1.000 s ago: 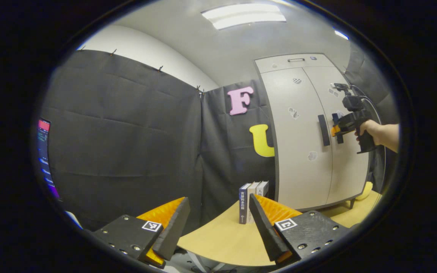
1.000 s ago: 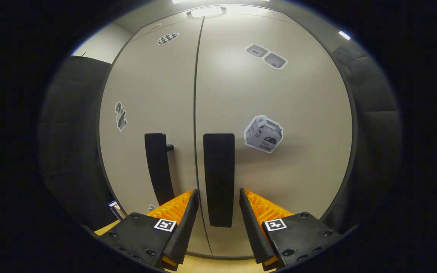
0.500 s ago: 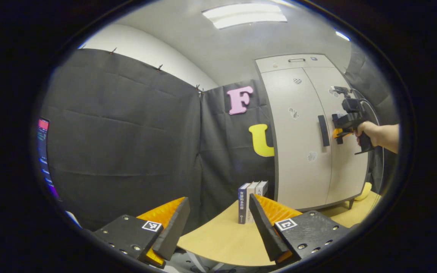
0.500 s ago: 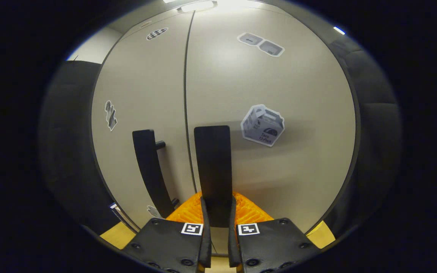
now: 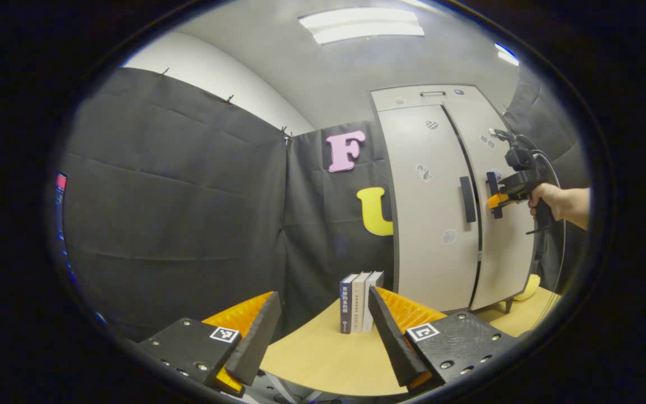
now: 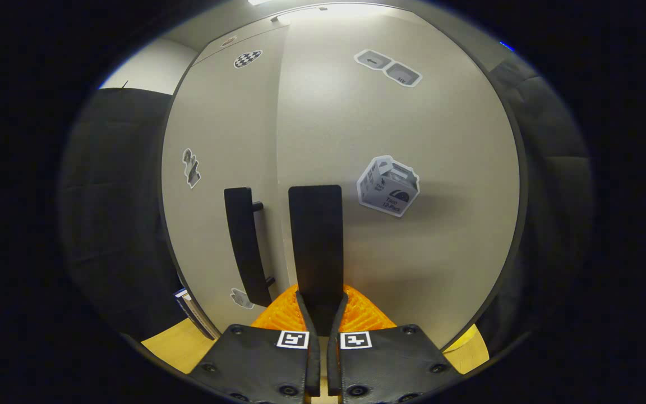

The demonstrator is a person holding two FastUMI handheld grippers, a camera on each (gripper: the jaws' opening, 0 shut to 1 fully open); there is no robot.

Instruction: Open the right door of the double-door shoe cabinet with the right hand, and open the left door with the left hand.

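Right gripper jaws clamp the upright right door handle; left gripper jaws gape.

A long white ceiling light panel lights the booth evenly and brightly. Glare washes the top of the pale beige cabinet door in the right gripper view. Fisheye bending curves straight edges near the rims; focus stays sharp.
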